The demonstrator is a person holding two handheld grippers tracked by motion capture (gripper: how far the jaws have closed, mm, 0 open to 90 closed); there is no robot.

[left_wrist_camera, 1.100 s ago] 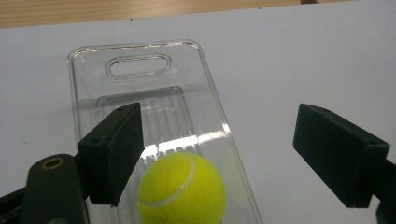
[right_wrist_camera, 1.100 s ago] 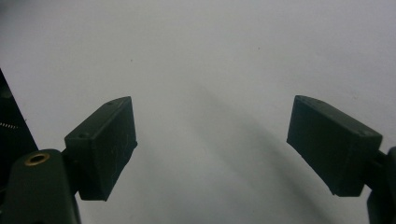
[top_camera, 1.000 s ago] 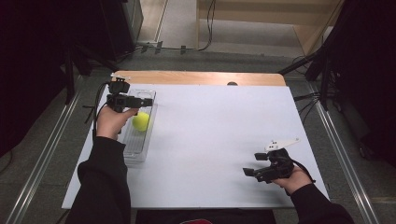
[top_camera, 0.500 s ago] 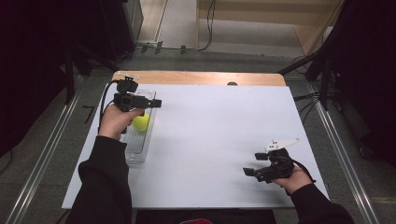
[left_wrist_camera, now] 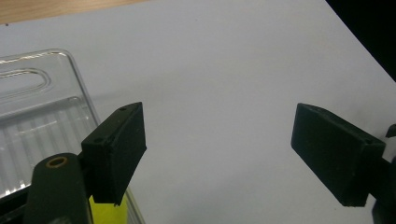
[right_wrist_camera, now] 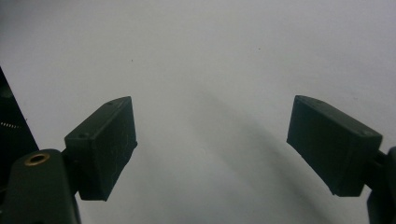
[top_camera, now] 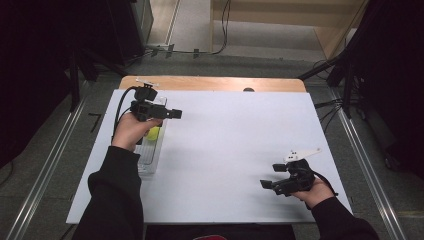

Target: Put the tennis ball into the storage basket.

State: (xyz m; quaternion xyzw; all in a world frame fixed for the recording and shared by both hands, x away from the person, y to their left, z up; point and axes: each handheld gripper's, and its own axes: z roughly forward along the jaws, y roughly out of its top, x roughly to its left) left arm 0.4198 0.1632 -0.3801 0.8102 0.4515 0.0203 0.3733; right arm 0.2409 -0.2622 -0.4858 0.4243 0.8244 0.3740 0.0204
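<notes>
A: High view first: your white table carries a clear plastic tray along its left edge, toward the far left corner. The yellow-green ball sits inside that tray.

B: And my grippers?

A: Your left gripper hangs above the tray's far end, pointing across the table. In the left gripper view its jaws have just been closing a little, yet they stand well apart with nothing between them; the ball peeks out below the near jaw. Your right gripper rests near the right of the near edge, jaws wide and empty.

B: How will the ball handle?

A: I'd judge it light, round and likely to roll or squirt sideways. Take it across its widest middle, pads square on both sides. The tray looks thin and slippery, so it may slide if you nudge its wall.
</notes>
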